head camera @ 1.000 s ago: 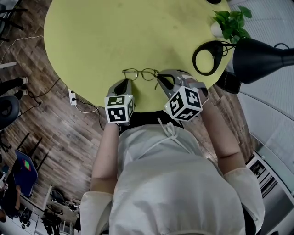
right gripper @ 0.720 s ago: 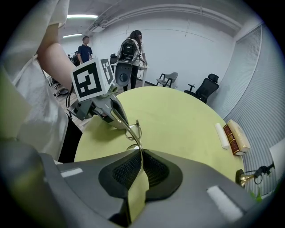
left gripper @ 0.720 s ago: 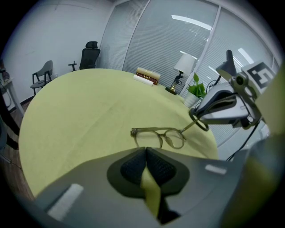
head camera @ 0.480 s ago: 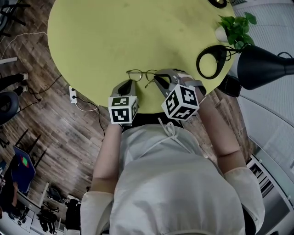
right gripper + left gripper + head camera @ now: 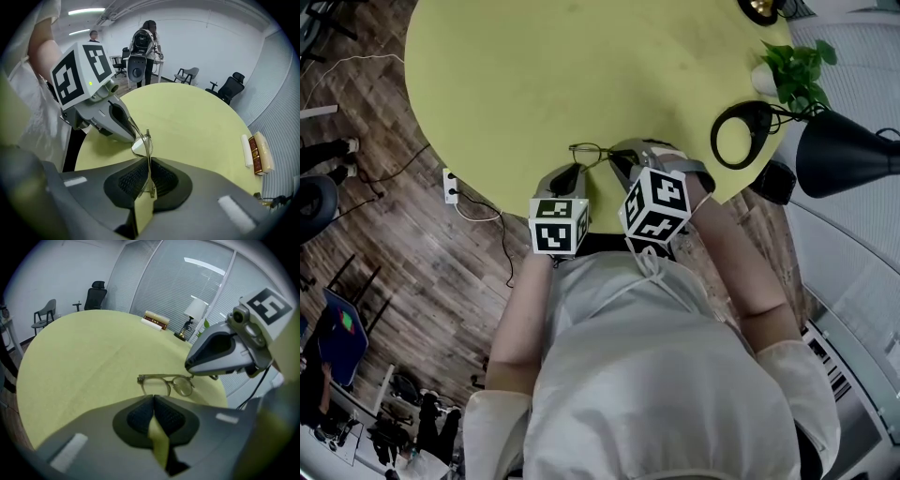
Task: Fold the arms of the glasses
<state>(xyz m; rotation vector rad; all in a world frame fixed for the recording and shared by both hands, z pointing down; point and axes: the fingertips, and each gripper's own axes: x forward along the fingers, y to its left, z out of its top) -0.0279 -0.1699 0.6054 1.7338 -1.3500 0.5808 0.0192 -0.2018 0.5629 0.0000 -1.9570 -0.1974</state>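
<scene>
pinching a thin arm of the glasses (image 5: 166, 380), the right gripper (image 5: 148, 164) could bend it if forced. the left gripper (image 5: 153, 399), closed on nothing, leaves the glasses free to skid.

In the head view the right tool (image 5: 619, 161) covers the right end of the glasses (image 5: 587, 151). The near rim of the tabletop (image 5: 516, 84) is hidden behind the left tool (image 5: 571, 172), the right tool and the person's torso (image 5: 666, 375). Its far side runs off the top edge. The desk lamp (image 5: 844, 161) is cut off by the right edge. In the right gripper view the left tool overlaps the glasses' far end, and whether they touch cannot be told. The spines of the books (image 5: 258, 152) are too small to read.
</scene>
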